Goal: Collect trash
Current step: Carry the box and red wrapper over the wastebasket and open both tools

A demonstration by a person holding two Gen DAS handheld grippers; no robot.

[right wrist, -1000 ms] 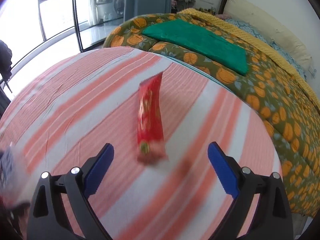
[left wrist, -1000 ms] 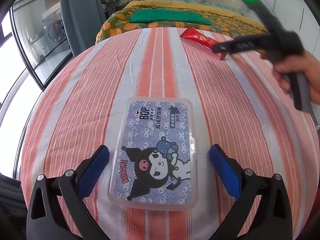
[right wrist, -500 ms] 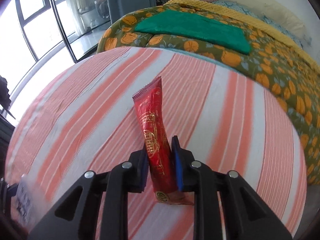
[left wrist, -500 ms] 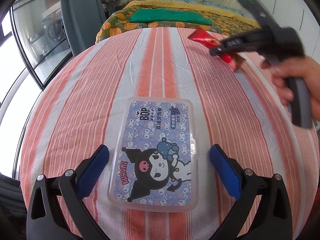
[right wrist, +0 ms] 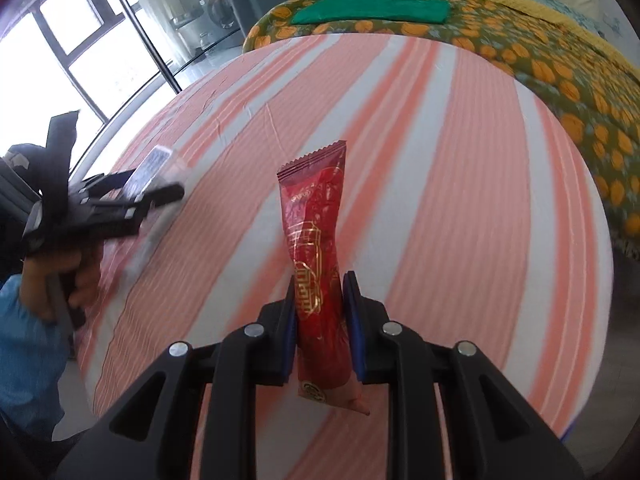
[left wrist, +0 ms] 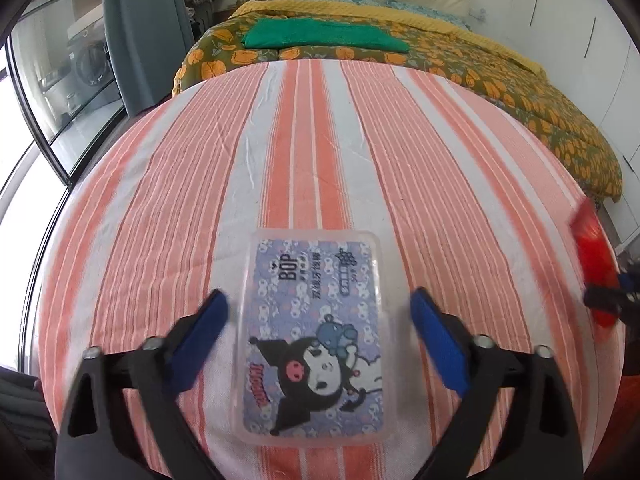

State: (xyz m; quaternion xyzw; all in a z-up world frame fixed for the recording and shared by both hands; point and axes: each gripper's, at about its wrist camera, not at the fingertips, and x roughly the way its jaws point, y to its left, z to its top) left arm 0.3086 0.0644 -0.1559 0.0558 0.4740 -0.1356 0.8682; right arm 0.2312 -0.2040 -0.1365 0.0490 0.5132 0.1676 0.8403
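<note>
Two cameras, one on each gripper

Both look down, close over the striped sheet [left wrist: 320, 140]; each sees the other gripper and the far bed [right wrist: 520, 32].

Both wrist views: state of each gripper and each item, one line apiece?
right gripper: shut on the red wrapper, lifted clear of the cloth.
red wrapper: clamped near its lower end, standing upright between the pads.
left gripper: jaws have just been closing around the plastic box, pads not yet touching it.
plastic box: lid shut, lying flat on the striped cloth.
</note>
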